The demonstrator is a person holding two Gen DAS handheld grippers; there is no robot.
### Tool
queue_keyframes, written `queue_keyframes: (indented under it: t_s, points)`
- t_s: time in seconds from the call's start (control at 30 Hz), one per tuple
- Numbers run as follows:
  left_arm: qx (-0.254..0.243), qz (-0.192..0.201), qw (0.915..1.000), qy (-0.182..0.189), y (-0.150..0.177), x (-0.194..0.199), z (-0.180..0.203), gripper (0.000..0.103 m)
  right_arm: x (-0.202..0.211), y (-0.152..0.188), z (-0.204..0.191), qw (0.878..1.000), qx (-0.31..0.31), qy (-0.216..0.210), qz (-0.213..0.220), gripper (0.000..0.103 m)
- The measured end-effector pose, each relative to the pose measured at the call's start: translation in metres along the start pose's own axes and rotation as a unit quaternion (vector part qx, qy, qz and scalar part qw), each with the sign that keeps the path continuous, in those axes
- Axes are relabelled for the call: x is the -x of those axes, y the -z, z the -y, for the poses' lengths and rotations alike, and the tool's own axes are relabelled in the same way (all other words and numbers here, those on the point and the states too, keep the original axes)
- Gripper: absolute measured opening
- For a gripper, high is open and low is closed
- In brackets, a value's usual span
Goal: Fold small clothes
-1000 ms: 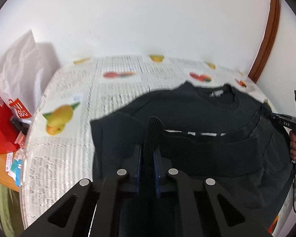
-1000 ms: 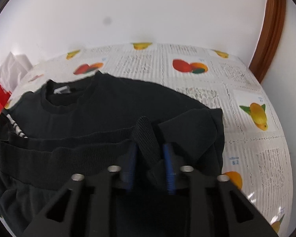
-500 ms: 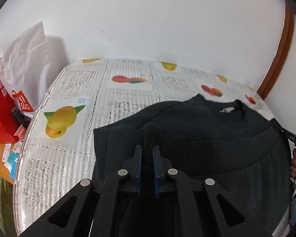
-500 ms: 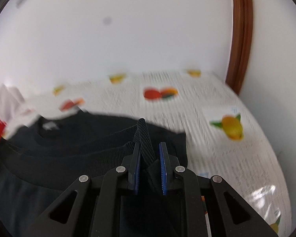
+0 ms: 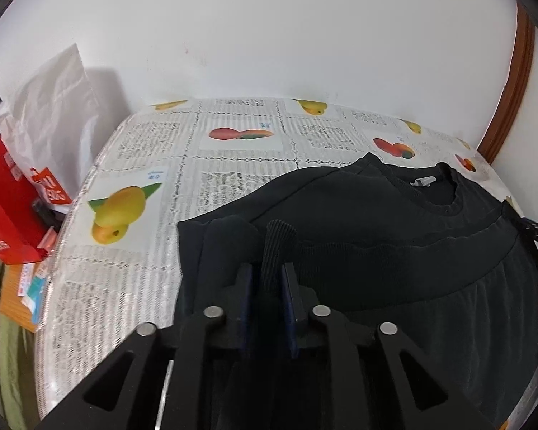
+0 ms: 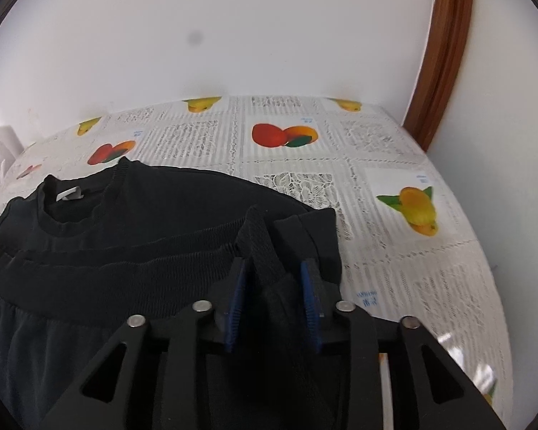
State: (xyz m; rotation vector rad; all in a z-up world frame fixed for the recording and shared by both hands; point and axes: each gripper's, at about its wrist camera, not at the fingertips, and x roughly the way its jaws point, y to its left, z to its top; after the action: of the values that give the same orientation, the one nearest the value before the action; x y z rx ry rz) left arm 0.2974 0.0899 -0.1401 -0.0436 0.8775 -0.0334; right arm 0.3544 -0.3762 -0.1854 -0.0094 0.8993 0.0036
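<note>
Both tongs, left (image 5: pixel 266 288) and right (image 6: pixel 273 279), are opening off the black sweatshirt's (image 6: pixel 168 222) ribbed hem (image 5: pixel 274 247) on the bench (image 5: pixel 233 165), so a snagged pad could probably drag the fold crooked.

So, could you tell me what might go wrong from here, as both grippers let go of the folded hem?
1. Ribbed hem stands bunched between the opening left gripper; it may spring back or snag.
2. The same goes for the right gripper.
3. The black sweatshirt may slide on the glossy tablecloth, skewing the fold.
</note>
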Motion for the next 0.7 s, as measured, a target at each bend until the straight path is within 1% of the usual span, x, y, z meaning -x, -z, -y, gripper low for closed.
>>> queue_keyframes:
  t_s: [0.03,0.07,0.1,0.13,0.17,0.23,0.3,0.33,0.43,0.53,0.63,0.7]
  points:
    - [0.000,0.000,1.0000,-0.001,0.001,0.003,-0.001,0.021,0.006,0.002,-0.003,1.000,0.002,0.000,0.003,0.036]
    - [0.000,0.000,1.0000,-0.001,0.002,0.007,-0.001,0.025,0.013,0.004,-0.006,1.000,0.004,0.000,0.005,0.040]
    - [0.002,0.000,1.0000,-0.001,0.003,0.010,-0.003,0.029,0.022,0.006,-0.010,1.000,0.006,0.001,0.009,0.045]
    - [0.005,0.001,1.0000,0.001,0.005,0.016,-0.005,0.031,0.031,0.008,-0.013,1.000,0.005,0.000,0.014,0.047]
    - [0.007,0.002,1.0000,0.003,0.008,0.020,-0.006,0.036,0.038,0.009,-0.014,1.000,0.004,-0.002,0.019,0.048]
    - [0.015,0.008,0.9998,0.005,0.013,0.031,-0.011,0.041,0.056,0.013,-0.020,0.999,0.000,-0.012,0.033,0.048]
    - [0.024,0.012,0.9996,0.009,0.023,0.046,-0.019,0.051,0.074,0.018,-0.034,0.999,0.003,-0.030,0.035,0.048]
    - [0.027,0.013,0.9995,0.010,0.026,0.049,-0.021,0.054,0.079,0.019,-0.041,0.999,0.008,-0.035,0.036,0.048]
    - [0.043,0.016,0.9989,0.012,0.046,0.071,-0.039,0.055,0.099,0.029,-0.073,0.998,0.034,-0.043,0.039,0.048]
    - [0.068,0.014,0.9976,0.005,0.064,0.088,-0.061,0.058,0.116,0.046,-0.116,0.995,0.058,-0.074,0.035,0.049]
    - [0.090,0.003,0.9959,-0.008,0.081,0.103,-0.085,0.058,0.131,0.065,-0.165,0.990,0.093,-0.103,0.041,0.055]
    - [0.101,0.000,0.9948,-0.015,0.091,0.112,-0.100,0.060,0.142,0.079,-0.198,0.985,0.111,-0.122,0.048,0.062]
